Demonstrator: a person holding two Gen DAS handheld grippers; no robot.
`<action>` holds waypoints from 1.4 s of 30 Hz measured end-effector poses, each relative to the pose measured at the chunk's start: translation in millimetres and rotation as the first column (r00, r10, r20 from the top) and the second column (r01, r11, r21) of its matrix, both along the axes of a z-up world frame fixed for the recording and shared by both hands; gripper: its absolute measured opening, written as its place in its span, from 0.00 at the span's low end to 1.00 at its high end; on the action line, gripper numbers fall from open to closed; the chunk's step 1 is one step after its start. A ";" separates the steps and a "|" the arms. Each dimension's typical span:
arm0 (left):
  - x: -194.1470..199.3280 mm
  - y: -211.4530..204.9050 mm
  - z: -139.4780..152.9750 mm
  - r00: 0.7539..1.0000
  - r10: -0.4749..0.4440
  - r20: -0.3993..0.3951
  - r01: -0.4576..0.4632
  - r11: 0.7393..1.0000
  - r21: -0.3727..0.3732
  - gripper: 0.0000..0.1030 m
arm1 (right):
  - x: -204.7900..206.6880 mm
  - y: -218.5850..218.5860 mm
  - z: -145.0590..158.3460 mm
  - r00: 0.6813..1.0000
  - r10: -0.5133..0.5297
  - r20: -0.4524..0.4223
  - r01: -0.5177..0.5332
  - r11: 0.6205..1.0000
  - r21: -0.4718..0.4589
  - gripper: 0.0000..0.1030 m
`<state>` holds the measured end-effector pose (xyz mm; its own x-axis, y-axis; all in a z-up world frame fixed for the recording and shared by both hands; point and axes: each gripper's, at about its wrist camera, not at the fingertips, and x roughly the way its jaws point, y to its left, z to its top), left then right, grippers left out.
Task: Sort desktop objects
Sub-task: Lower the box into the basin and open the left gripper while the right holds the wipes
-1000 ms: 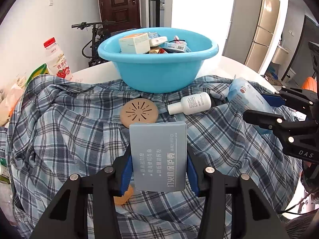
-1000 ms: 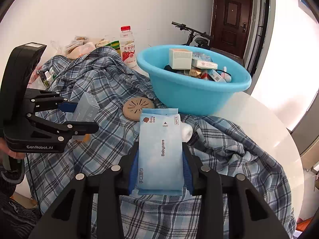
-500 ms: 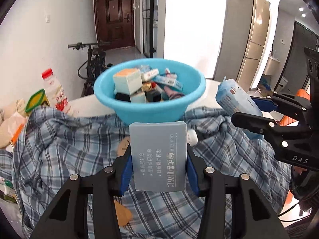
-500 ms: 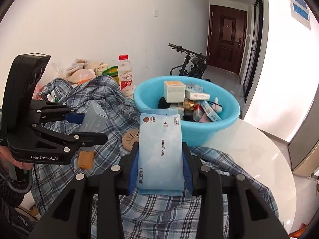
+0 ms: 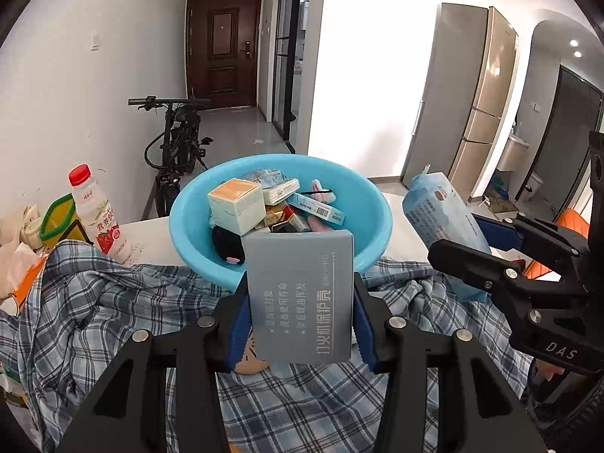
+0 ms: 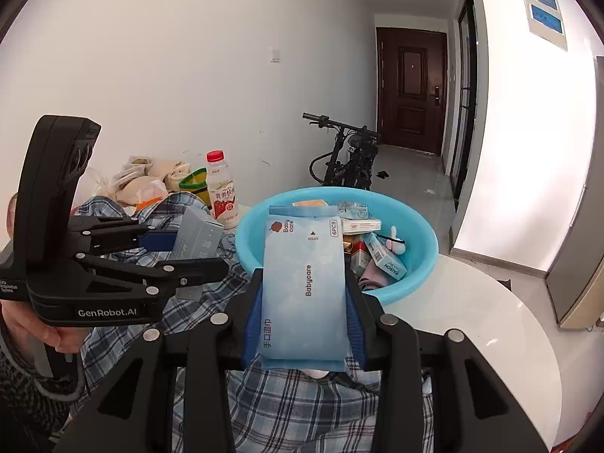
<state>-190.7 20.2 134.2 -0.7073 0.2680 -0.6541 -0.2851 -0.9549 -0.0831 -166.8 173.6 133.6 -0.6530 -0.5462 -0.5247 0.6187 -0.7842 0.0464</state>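
White desk (image 6: pixel 472 324) lies beneath; ahead of each gripper sits the basin (image 5: pixel 188 226). Left gripper (image 5: pixel 300 324) is clamped on a stiff, light grey box (image 5: pixel 300 298); right gripper (image 6: pixel 302 324) on a soft wipes pack (image 6: pixel 304 283), judged best held mid-body.

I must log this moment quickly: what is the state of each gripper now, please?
Left gripper: closed on the grey box.
Right gripper: closed on the blue wipes pack.
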 end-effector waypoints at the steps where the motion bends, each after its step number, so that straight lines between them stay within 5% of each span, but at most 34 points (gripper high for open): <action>1: -5.5 1.1 1.4 1.000 0.007 -0.004 -0.007 1.000 0.001 0.48 | -5.0 -1.6 1.1 1.000 -0.003 0.005 0.004 1.000 -0.013 0.36; 11: -60.8 5.4 1.4 0.998 0.066 -0.008 -0.066 0.998 -0.006 0.48 | -60.5 -11.4 3.4 0.996 -0.075 0.042 0.078 0.994 -0.082 0.36; 20: -138.9 -5.4 -31.2 0.982 0.077 0.170 -0.075 0.997 -0.019 0.48 | -122.2 -19.2 -5.8 0.982 -0.058 0.177 0.067 0.997 -0.043 0.36; 24: -163.1 -3.6 -49.4 0.965 0.067 0.253 -0.064 0.998 -0.018 0.48 | -159.0 -17.8 -25.9 0.920 0.020 0.391 0.031 0.992 -0.123 0.36; 31: -179.3 1.2 -79.6 0.933 0.058 0.355 -0.067 0.998 0.014 0.48 | -195.2 -17.4 -64.7 0.828 0.023 0.561 0.047 0.993 -0.111 0.36; 42: -190.9 8.2 -94.7 0.908 0.080 0.412 -0.090 0.996 0.005 0.48 | -198.8 -32.2 -81.6 0.801 -0.004 0.599 -0.012 1.000 0.024 0.35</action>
<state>-381.6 28.3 39.5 -0.3983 0.2379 -0.8859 -0.1393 -0.9703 -0.1980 -365.7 141.5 52.0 -0.2024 -0.5294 -0.8239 0.4777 -0.7878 0.3889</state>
